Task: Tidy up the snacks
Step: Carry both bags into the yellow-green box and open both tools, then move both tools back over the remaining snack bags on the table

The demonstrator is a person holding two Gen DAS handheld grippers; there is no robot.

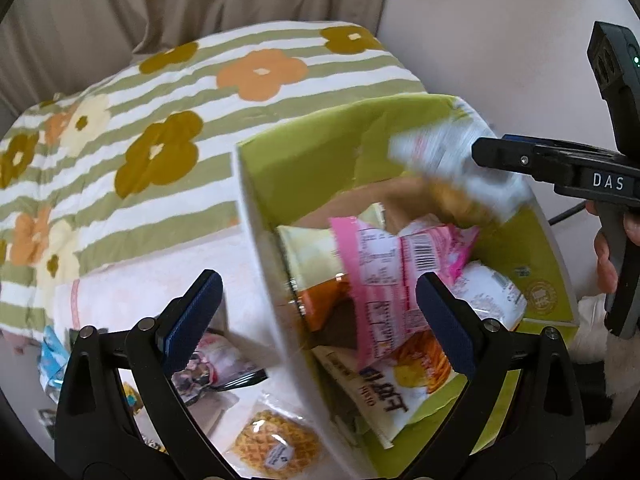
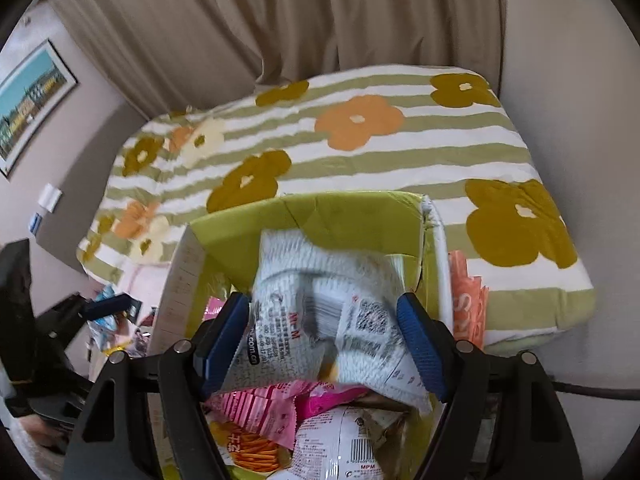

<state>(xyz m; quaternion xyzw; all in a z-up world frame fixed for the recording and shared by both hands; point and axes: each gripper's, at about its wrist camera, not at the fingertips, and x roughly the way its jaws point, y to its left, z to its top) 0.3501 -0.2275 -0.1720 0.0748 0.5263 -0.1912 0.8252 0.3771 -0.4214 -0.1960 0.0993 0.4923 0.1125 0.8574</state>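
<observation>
A green cardboard box point(image 1: 304, 160) holds several snack packets, among them a pink packet point(image 1: 384, 272). My right gripper point(image 2: 324, 332) is over the box point(image 2: 320, 212), and a white printed snack packet point(image 2: 332, 308), blurred by motion, sits between its wide-set blue pads; whether they press it is unclear. That packet point(image 1: 452, 168) also shows in the left wrist view at the right gripper's tip point(image 1: 480, 152). My left gripper point(image 1: 320, 312) is open and empty, straddling the box's white near wall. A waffle packet point(image 1: 276, 444) and a dark packet point(image 1: 216, 364) lie outside the box.
The box stands on a pale pink cloth point(image 1: 132, 296) beside a folded green-striped flower quilt point(image 1: 160, 128). An orange packet point(image 2: 468, 300) lies right of the box. Beige curtain point(image 2: 280, 20) and white wall are behind. Blue packets point(image 1: 52, 356) lie at far left.
</observation>
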